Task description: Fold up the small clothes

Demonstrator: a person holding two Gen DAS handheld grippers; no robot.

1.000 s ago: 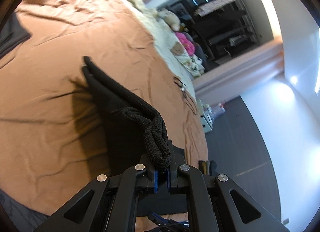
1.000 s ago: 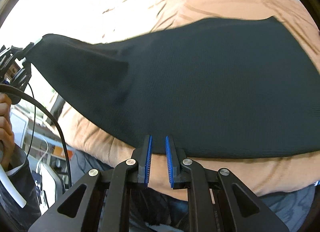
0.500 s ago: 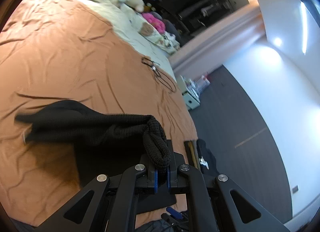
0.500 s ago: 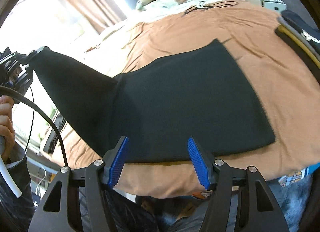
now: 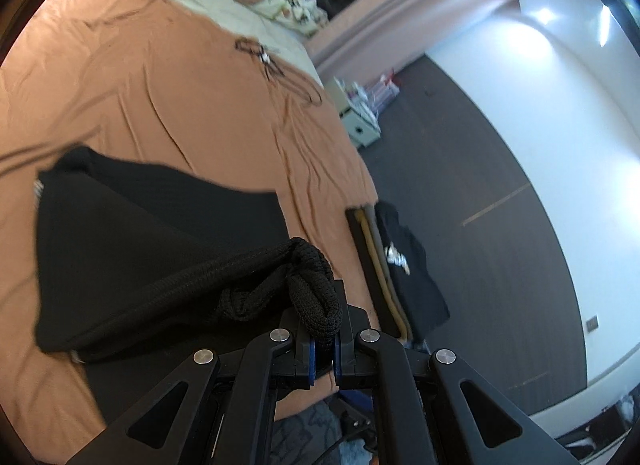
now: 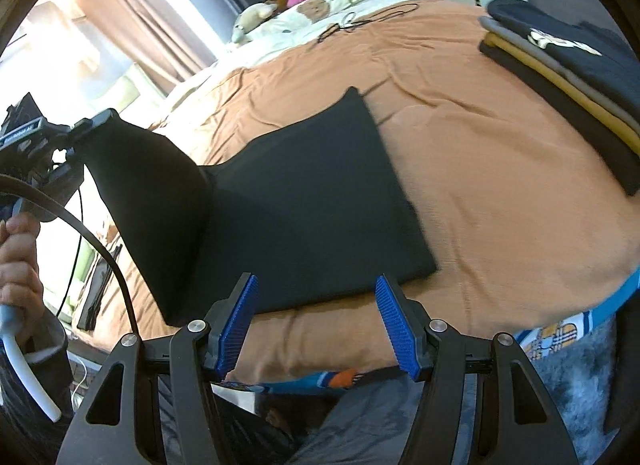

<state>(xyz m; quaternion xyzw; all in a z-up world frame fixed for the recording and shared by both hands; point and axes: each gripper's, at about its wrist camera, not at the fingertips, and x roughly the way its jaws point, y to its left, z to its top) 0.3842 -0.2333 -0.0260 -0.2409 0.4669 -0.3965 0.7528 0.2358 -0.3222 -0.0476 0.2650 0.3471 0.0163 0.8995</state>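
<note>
The left gripper [image 5: 325, 349] has its fingers pinched on a bunched corner of the black garment [image 6: 304, 201], lifting that side off the bed [image 6: 500, 193]. The right gripper [image 6: 316, 329] stands with fingers apart and empty above the garment's near edge.

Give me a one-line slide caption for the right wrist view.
Open right gripper hovers at the bed's edge while the left gripper lifts one end of a black garment beside folded clothes.

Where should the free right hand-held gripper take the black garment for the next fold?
Probably the near right corner of the black garment, approached from the bed's near edge: it lies flat and unpinned, while the left hand-held gripper holds the lifted left end.
</note>
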